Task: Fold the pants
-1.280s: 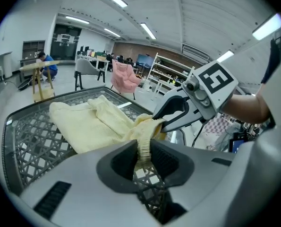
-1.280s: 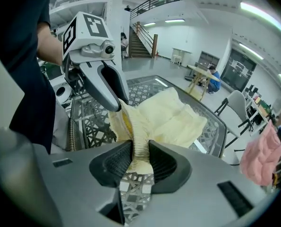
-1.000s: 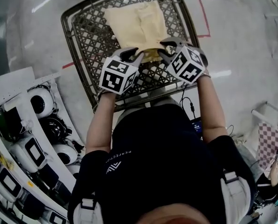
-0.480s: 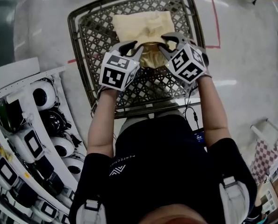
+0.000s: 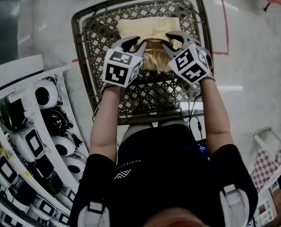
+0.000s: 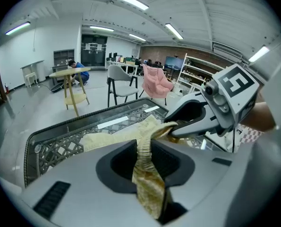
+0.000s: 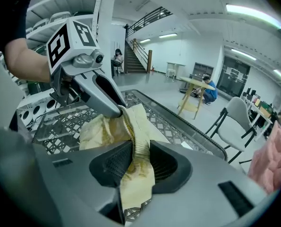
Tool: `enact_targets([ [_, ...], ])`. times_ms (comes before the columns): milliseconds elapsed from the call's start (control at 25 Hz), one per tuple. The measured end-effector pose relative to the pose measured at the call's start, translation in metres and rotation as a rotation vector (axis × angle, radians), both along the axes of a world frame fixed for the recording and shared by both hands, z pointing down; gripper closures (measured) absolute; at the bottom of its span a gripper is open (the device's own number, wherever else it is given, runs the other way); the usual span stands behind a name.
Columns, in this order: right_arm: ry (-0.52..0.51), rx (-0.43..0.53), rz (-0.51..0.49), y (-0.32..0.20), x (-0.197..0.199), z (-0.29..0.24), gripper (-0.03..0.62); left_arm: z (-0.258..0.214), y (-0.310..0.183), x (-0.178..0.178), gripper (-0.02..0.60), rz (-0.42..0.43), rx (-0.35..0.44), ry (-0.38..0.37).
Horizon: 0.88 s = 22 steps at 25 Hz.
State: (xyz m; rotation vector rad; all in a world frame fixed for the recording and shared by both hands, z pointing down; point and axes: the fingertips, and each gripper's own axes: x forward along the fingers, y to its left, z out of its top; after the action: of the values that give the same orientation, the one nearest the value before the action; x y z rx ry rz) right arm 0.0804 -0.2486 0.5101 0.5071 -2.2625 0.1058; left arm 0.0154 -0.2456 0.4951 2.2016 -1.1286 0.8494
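Observation:
Pale yellow pants (image 5: 149, 27) lie on a metal lattice table (image 5: 90, 41) in the head view. My left gripper (image 5: 133, 44) is shut on a ribbed edge of the pants (image 6: 142, 160), which runs up between its jaws. Beside it, my right gripper (image 5: 174, 38) is shut on the same edge (image 7: 136, 157). Both hold this edge lifted over the middle of the pants, with loose cloth bunched between them. The rest of the pants lies flat beyond the grippers. Each gripper view shows the other gripper's fingers (image 6: 192, 122) (image 7: 107, 96) closed on the cloth.
A shelf of white and black devices (image 5: 36, 126) stands at the left of the table. Red tape (image 5: 223, 22) marks the floor on the right. A checked cloth (image 5: 268, 160) sits at the lower right. Chairs (image 6: 119, 82) and a wooden stool (image 6: 69, 86) stand beyond the table.
Both grippers have moved away from the person across the table, carrying the gripped edge over the pants. Less flat cloth shows beyond them now.

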Motion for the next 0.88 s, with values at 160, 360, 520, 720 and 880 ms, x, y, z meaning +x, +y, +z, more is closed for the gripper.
enact_targets([
  [160,-0.018,-0.020,0.009,-0.007,-0.004,0.005,0.479,0.008,-0.008,-0.004,0.485,-0.007,-0.015,0.004],
  [360,-0.046,-0.039,0.024,-0.018,-0.006,0.018,0.473,0.024,-0.019,-0.008,0.481,-0.033,-0.043,-0.015],
  [520,-0.068,-0.064,0.042,-0.022,-0.006,0.023,0.470,0.029,-0.023,-0.009,0.477,-0.049,-0.044,-0.022],
  [720,-0.089,-0.075,0.058,-0.026,-0.008,0.029,0.467,0.037,-0.026,-0.012,0.474,-0.056,-0.026,-0.043],
  [880,-0.113,-0.085,0.103,-0.034,-0.006,0.033,0.434,0.040,-0.029,-0.016,0.461,-0.063,0.015,-0.087],
])
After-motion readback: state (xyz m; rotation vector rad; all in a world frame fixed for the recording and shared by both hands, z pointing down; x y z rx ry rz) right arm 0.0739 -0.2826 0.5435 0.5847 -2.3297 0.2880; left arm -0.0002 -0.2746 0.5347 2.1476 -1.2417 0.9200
